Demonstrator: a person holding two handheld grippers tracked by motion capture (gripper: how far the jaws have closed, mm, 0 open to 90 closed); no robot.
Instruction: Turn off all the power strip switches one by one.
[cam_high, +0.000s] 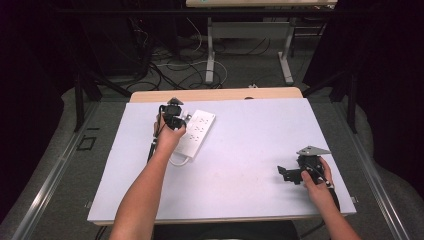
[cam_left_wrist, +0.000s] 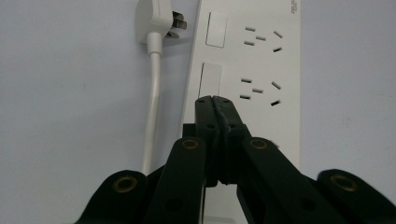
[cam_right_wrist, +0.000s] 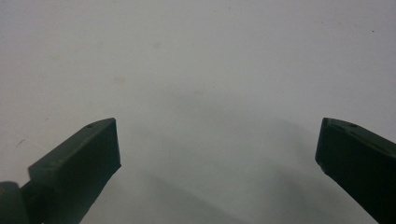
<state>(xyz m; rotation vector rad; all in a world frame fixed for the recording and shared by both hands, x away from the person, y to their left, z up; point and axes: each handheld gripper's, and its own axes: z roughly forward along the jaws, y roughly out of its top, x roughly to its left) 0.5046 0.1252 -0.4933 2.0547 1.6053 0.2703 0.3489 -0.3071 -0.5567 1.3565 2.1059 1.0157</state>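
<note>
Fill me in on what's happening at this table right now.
A person works with a hand-held gripper in each hand. The left hand-held gripper, jaws shut, is over a white power strip, near one of its switches. The strip's plug lies loose beside it on the table. The right hand-held gripper is open over bare table, holding nothing.

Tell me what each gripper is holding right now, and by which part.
Nothing is held. The left gripper has its jaws shut empty over the power strip; the right gripper is open above the bare table.
</note>
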